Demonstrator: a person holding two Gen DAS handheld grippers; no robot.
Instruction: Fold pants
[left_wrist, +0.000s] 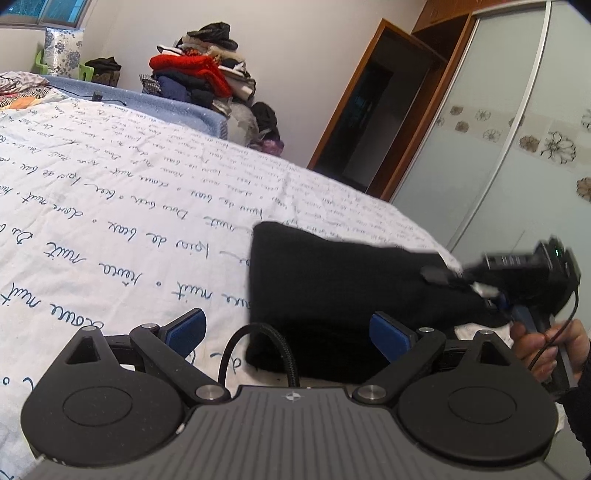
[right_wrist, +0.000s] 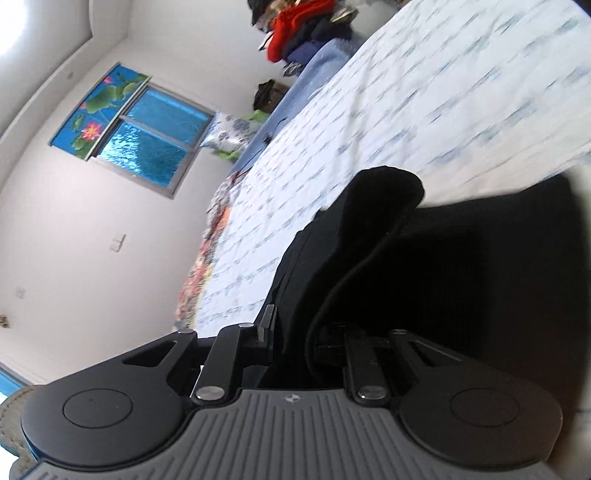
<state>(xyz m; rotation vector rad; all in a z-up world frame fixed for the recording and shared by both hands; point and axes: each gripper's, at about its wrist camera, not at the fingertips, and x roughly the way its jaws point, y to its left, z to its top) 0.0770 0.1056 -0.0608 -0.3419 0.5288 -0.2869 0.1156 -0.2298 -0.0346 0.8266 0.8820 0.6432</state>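
Observation:
The black pants (left_wrist: 332, 280) lie folded on the white bedspread (left_wrist: 122, 192) near the bed's front right corner. My left gripper (left_wrist: 288, 332) hovers low over their near edge, jaws wide apart and empty, one blue pad (left_wrist: 186, 326) over the sheet and the other over the cloth. In the left wrist view my right gripper (left_wrist: 465, 282) comes in from the right, blurred, pinching the pants' right end, which lifts off the bed. The right wrist view is rolled sideways; there the right gripper (right_wrist: 295, 332) is shut on a raised fold of the black pants (right_wrist: 373, 229).
A heap of mixed clothes (left_wrist: 207, 70) sits past the bed's far side beside a blue blanket (left_wrist: 147, 98). A wardrobe with sliding doors (left_wrist: 498, 140) and a dark doorway (left_wrist: 369, 122) stand on the right. A hand (left_wrist: 546, 347) holds the right gripper's handle.

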